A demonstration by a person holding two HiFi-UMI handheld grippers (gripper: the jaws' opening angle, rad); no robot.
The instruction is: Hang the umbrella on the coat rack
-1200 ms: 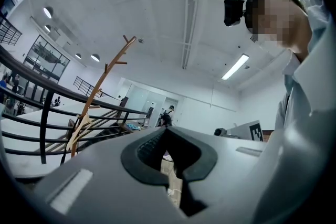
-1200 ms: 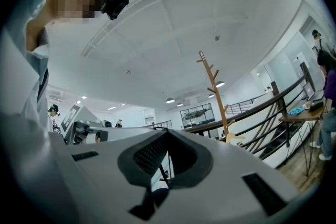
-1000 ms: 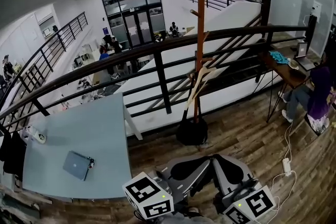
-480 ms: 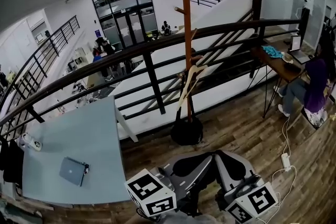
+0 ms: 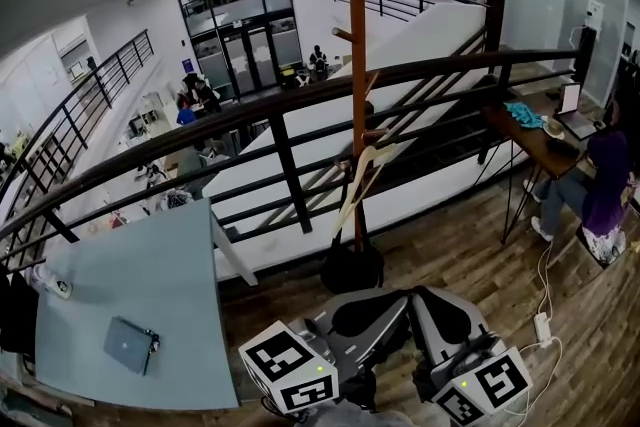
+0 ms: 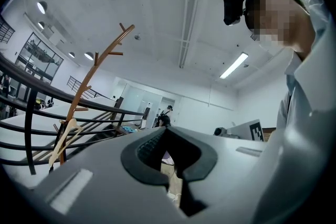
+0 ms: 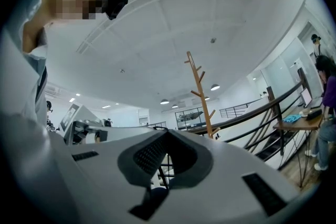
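The wooden coat rack point(image 5: 357, 65) stands in front of the black railing point(image 5: 280, 110), its dark round base point(image 5: 352, 267) on the wood floor. A pale wooden hanger point(image 5: 356, 183) hangs low on its pole. I see no umbrella in any view. My left gripper point(image 5: 372, 312) and right gripper point(image 5: 440, 312) are held low, side by side, short of the base. Both are shut with nothing between the jaws. The left gripper point(image 6: 167, 131) points up, with the coat rack point(image 6: 90, 86) to its left. The right gripper point(image 7: 168, 135) has the coat rack point(image 7: 202, 94) just right of its tip.
A grey-blue table point(image 5: 150, 265) with a closed laptop point(image 5: 130, 345) stands at the left. A desk point(image 5: 540, 140) with a seated person point(image 5: 605, 180) is at the right. A power strip and cable point(image 5: 543, 325) lie on the floor.
The view has shifted a little: the coat rack now sits slightly more to the left, and the table has slid left. Both grippers stay low and shut.
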